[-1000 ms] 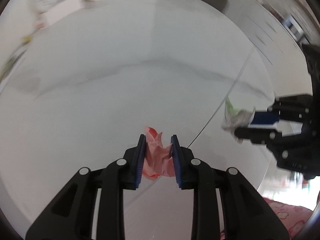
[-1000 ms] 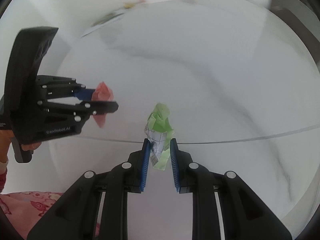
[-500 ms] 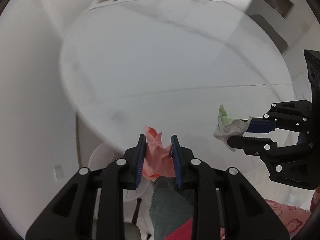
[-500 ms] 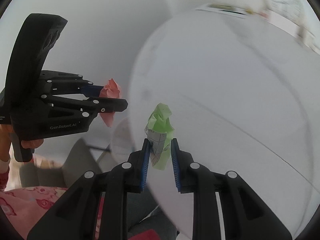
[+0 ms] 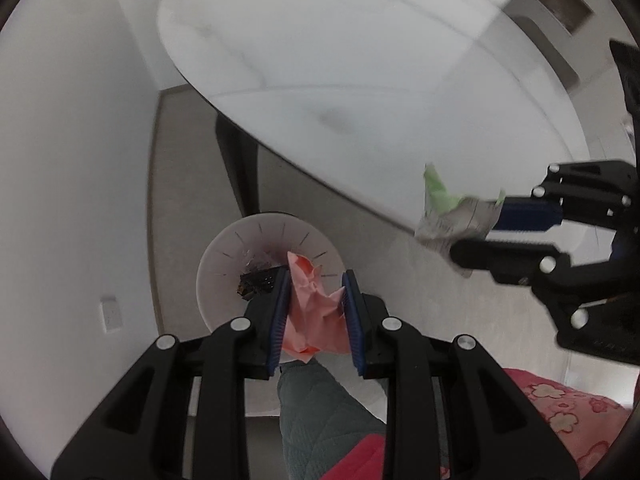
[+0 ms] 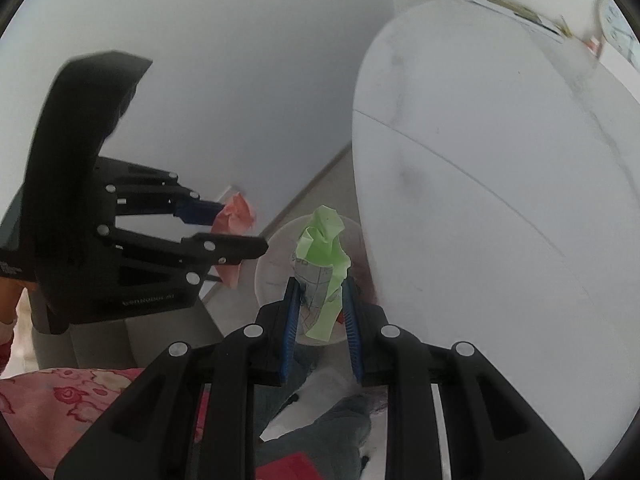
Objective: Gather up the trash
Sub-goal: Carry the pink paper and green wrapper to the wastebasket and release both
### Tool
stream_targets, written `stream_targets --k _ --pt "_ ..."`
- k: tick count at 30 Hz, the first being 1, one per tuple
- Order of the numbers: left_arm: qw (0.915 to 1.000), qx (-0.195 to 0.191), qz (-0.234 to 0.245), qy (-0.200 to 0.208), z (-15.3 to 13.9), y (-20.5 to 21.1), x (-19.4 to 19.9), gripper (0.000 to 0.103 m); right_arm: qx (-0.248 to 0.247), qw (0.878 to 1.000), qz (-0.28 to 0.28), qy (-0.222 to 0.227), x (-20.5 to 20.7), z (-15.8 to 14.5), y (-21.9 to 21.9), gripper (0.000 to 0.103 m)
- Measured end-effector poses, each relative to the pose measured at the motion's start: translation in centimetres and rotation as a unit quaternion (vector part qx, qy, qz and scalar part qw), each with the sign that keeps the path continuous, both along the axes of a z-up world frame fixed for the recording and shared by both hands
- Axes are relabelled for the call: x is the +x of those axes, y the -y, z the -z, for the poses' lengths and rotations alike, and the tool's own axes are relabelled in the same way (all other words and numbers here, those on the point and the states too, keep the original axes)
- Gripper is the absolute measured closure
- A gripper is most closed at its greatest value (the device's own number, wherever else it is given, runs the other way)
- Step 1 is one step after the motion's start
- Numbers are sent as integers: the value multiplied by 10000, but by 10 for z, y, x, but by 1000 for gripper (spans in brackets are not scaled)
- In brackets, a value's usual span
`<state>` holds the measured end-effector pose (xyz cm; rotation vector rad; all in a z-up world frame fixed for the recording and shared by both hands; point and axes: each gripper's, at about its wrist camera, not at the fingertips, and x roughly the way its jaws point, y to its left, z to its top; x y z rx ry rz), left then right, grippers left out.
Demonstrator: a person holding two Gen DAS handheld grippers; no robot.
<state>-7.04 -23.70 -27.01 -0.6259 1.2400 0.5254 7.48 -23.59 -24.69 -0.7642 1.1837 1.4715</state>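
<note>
My left gripper (image 5: pixel 314 280) is shut on a crumpled pink paper (image 5: pixel 314 312) and holds it above a round white trash bin (image 5: pixel 232 252) on the floor, with dark trash in the bin. My right gripper (image 6: pixel 320 284) is shut on a crumpled green and white paper (image 6: pixel 320 252), above the same bin (image 6: pixel 276 264). In the left wrist view the right gripper (image 5: pixel 472 232) with its paper (image 5: pixel 444 208) is at the right. In the right wrist view the left gripper (image 6: pixel 236 224) with the pink paper (image 6: pixel 236 216) is at the left.
The round white marble table (image 5: pixel 360 80) stands beside the bin, with its dark leg (image 5: pixel 240 168) behind the bin. A white wall (image 5: pixel 72 160) is at the left. My legs in grey and pink cloth (image 5: pixel 320 412) are below the grippers.
Both grippers have swung away from the tabletop, off its edge and down toward the floor. The trash bin has come into view under them. Both still hold their papers.
</note>
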Motion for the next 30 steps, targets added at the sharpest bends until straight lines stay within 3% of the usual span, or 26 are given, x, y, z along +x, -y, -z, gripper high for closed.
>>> stream_targets --k 7,11,16,20,30 --pt "9954 -415 859 -68 52 -14 -5 76 -264 9973 668 179 -24 13 -3 79" --pt "9927 -606 1047 -40 70 -21 -14 58 -403 9956 829 183 -30 22 -4 79" --pt "9924 -509 1122 5 75 -21 -12 39 -512 9952 822 141 -35 33 -6 79" --pt "9929 -443 1104 26 71 -24 -14 32 -498 9958 757 135 -32 34 -6 79" --pt "9933 208 1135 -84 10 -14 -30 14 -255 9996 74 14 -51 29 -13 79"
